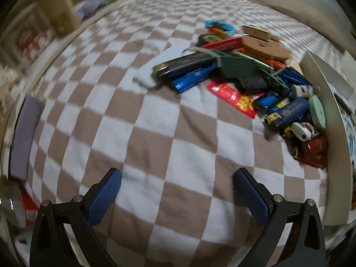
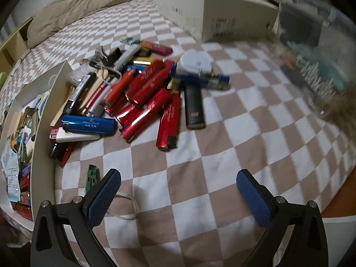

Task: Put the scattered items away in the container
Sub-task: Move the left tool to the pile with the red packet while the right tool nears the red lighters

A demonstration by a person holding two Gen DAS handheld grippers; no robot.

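Both views look down on a checked bed cover [image 1: 155, 133]. The left claw [image 1: 176, 178] hangs open over bare cover with nothing between its blue pads. The right claw [image 2: 178, 179] is open and empty too.

Only the left view shows the far side of the pile: a green flat piece [image 1: 242, 66], tan discs [image 1: 264, 46], a red packet [image 1: 233, 98] and a dark blue lighter [image 1: 287, 113] with a sun mark, all lying just left of the box wall [image 1: 320, 93]. A pale blue cloth [image 1: 153, 66] lies under the pile's left end.

Only the right view looks into the box [image 2: 44, 115], an open white tray at the left edge, already holding papers, red sticks and a brass-coloured piece. Right of the box lie the red lighters [image 2: 146, 102] heaped together, a blue lighter [image 2: 89, 123] with pale script too small to read, a white lighter [image 2: 75, 136] just below it, and a black lighter [image 2: 194, 104] at the heap's right edge. A small green piece [image 2: 92, 175] lies apart from the heap, beside the left finger. Behind the heap stands a white carton [image 2: 218, 15] with printed lines, unreadable.

The red lighters carry gold lettering, but blur hides it. The right view's right edge is smeared, and the shelves there cannot be made out. The box is cut off by the frame in both views.
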